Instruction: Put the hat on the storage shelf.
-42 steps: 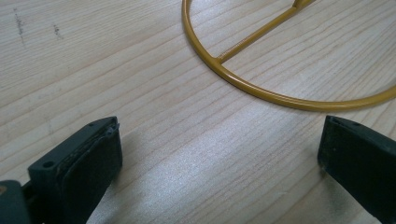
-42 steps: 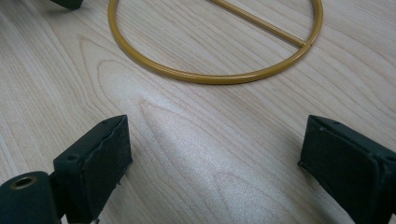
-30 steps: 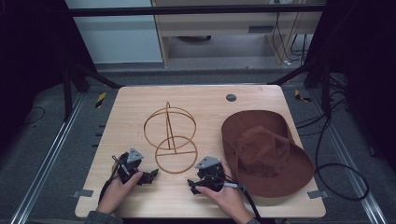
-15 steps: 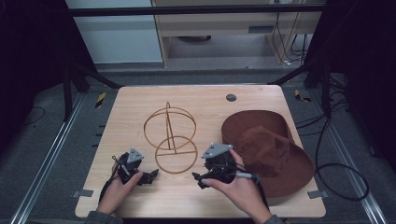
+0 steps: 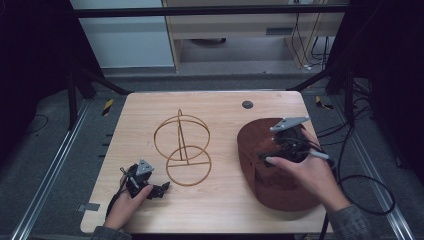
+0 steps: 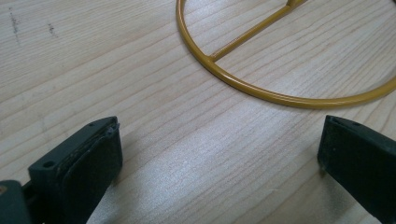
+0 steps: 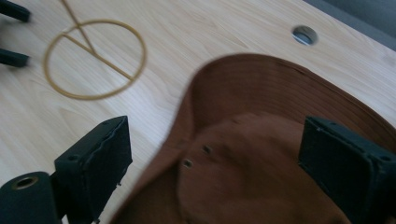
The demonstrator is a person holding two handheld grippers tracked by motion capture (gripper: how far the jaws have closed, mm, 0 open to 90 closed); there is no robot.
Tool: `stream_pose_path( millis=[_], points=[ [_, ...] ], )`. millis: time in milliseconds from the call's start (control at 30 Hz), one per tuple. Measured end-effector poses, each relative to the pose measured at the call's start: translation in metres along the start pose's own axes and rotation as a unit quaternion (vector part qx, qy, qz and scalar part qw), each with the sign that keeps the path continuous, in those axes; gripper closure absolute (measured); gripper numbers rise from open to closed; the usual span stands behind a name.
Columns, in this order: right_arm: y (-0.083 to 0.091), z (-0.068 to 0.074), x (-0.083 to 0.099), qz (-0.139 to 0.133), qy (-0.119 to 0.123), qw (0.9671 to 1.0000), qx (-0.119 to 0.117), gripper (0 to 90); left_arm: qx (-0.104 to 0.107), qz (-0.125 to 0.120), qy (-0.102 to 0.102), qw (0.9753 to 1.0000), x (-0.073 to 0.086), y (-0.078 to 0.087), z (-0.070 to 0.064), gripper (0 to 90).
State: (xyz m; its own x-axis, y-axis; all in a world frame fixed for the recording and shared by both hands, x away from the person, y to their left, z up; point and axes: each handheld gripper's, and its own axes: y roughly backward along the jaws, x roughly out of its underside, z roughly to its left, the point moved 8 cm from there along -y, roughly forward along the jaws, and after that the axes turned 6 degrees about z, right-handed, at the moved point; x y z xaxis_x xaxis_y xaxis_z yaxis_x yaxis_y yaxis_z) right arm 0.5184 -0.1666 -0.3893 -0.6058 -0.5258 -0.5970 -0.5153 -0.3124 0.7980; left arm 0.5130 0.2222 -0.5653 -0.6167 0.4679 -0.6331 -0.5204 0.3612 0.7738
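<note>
A brown brimmed hat [image 5: 275, 192] lies on the right side of the wooden table [image 5: 215, 107]. A gold wire stand [image 5: 181, 145], made of rings and an upright loop, sits at the table's centre. My right gripper [image 5: 266, 158] hovers over the hat, open, with the hat's crown [image 7: 243, 163] between its spread jaws and no contact visible. My left gripper [image 5: 161, 189] rests low near the front left, open, just short of the stand's base ring [image 6: 280, 97]. Nothing lies between its fingers [image 6: 88, 158].
A round cable hole [image 5: 247, 104] is set in the table's far side, also seen as the hole [image 7: 303, 35] beyond the hat brim. Cables trail off the right edge. Metal frame rails run along the floor on both sides.
My right gripper has moved from the table's front centre to the right and up over the hat. The left gripper and the wire stand have stayed put.
</note>
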Motion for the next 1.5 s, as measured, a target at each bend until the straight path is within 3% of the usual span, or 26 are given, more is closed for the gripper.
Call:
stream_pose_path(
  millis=[33,100,167,367,600,833,1200,1500],
  points=[
    [0.001,-0.017,0.006,0.012,-0.005,0.9999,0.009,9.0,0.0,-0.001,0.001,1.0,0.0,0.0,0.0,0.0],
    [0.001,-0.024,0.01,0.018,-0.011,0.9997,0.007,9.0,0.0,-0.001,0.001,1.0,0.0,0.0,0.0,0.0],
    [0.002,-0.043,0.018,0.029,-0.03,0.9991,0.009,10.3,0.001,0.0,0.0,1.0,0.0,0.0,-0.001,0.0],
    [0.002,-0.064,0.023,0.048,-0.057,0.9972,0.004,14.6,0.001,0.0,0.0,1.0,0.0,0.0,-0.001,0.0],
    [0.0,-0.07,0.018,0.076,-0.047,0.996,-0.003,16.4,0.001,0.0,0.0,1.0,0.0,0.0,-0.001,0.0],
    [-0.013,-0.076,0.018,0.095,-0.057,0.9937,-0.015,14.1,0.001,0.0,0.001,1.0,0.0,0.0,-0.001,0.0],
    [-0.031,-0.07,0.024,0.117,-0.043,0.9915,-0.035,9.4,0.001,0.0,0.0,1.0,0.0,0.0,-0.001,0.0],
    [-0.044,-0.066,0.033,0.134,-0.038,0.9895,-0.038,9.9,0.001,0.0,0.0,1.0,0.0,0.0,-0.001,0.0]
  ],
)
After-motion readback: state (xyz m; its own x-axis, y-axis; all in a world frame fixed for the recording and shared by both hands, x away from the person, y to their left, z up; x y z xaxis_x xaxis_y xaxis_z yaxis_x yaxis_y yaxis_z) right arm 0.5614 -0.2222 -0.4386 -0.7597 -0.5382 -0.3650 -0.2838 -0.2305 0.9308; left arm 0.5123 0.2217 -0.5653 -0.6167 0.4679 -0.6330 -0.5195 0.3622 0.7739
